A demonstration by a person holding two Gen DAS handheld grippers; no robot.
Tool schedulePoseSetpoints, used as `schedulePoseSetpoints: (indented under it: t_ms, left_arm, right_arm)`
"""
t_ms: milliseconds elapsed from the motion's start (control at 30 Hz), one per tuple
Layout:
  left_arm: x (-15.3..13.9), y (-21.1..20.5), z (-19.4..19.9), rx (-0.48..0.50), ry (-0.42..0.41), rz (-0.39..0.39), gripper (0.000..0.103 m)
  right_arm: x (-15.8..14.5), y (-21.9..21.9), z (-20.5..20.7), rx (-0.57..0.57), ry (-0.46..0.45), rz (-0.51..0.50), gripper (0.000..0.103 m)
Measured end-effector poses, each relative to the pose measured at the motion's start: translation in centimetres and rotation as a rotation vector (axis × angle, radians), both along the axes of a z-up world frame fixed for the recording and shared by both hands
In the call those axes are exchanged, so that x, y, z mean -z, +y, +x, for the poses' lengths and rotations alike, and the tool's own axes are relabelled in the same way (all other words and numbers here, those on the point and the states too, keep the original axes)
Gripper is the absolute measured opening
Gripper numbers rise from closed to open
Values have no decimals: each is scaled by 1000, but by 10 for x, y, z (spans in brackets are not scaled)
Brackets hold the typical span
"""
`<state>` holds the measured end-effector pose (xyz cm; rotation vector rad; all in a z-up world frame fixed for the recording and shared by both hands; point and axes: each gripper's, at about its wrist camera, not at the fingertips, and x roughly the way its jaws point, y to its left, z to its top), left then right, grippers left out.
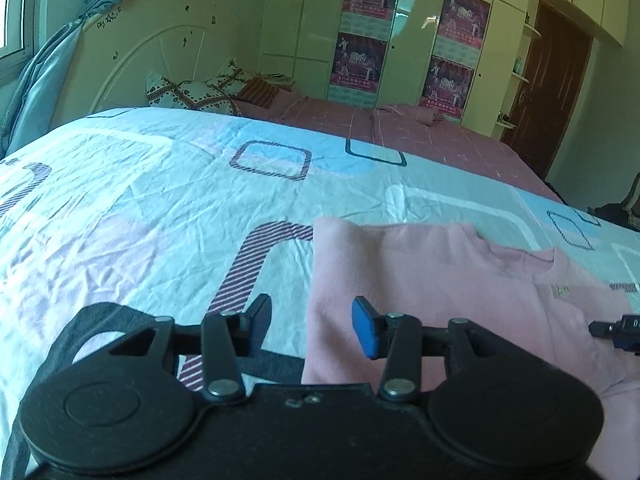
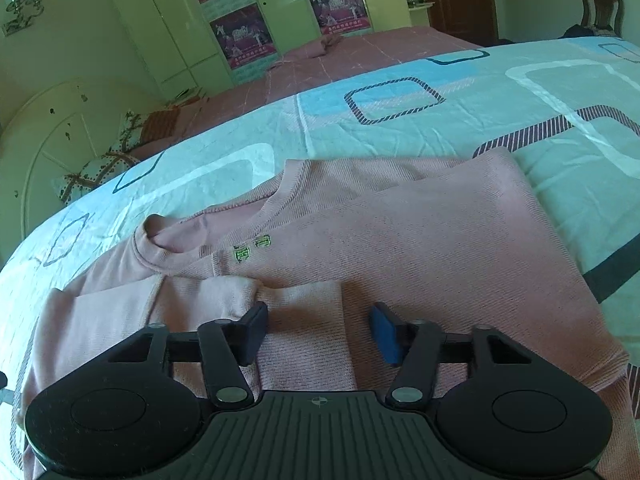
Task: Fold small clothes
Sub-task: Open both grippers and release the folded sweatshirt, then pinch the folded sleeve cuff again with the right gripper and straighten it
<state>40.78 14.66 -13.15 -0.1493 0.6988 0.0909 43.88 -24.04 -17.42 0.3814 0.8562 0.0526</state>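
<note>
- Pink ribbed-knit child's sweater (image 2: 400, 232), lying flat on the bed and filling the lower centre of the right wrist view, is the garment being folded; in the left wrist view it occupies the lower right of the frame.
- Right gripper (image 2: 318, 332), at the bottom centre of its frame: jaws spread wide with nothing between them, poised just above a folded-in sleeve panel (image 2: 304, 340) of the sweater. Contact with the cloth cannot be told.
- Left gripper (image 1: 312, 326), at the bottom centre of its frame: jaws likewise spread wide and empty, straddling the sweater's left edge, one finger over the bedsheet and the blue-padded finger (image 1: 366, 332) over pink cloth.
- Outward from the right gripper: the round neckline (image 2: 172, 236) sits at middle left, with two small green embroidered marks (image 2: 252, 247) just beside it. A broad side panel crosses the body towards the upper right of the garment, where the outline ends in a straight edge.
- Progress, as a judgement: both sides appear turned inward, giving a narrow, roughly rectangular shape; the lengthwise fold, hem towards collar, appears not yet made. The task looks near its midpoint.
- Surroundings: a light blue and white patterned bedsheet (image 1: 160, 200) with rounded-square motifs lies under the garment; beyond it, at the top of both frames, lie a pink checked bedspread (image 1: 420, 132) and pale green wardrobe doors (image 1: 288, 12) bearing posters.
</note>
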Motion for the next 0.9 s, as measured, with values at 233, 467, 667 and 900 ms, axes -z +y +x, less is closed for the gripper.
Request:
schedulePoseSetpoints:
  t_ms: [233, 467, 667, 900]
  left_arm:
    - [28, -7, 53, 7, 77, -13, 49]
    - [52, -9, 78, -25, 112, -6, 50]
    - [43, -14, 75, -18, 80, 28, 52]
    - [51, -16, 78, -18, 94, 61, 61]
  right_arm:
    - [-11, 5, -7, -33, -44, -7, 5]
    - [-11, 4, -13, 0, -74, -128, 3]
    - [-15, -13, -20, 20, -62, -27, 17]
    - [-9, -13, -36, 1, -1, 35, 59]
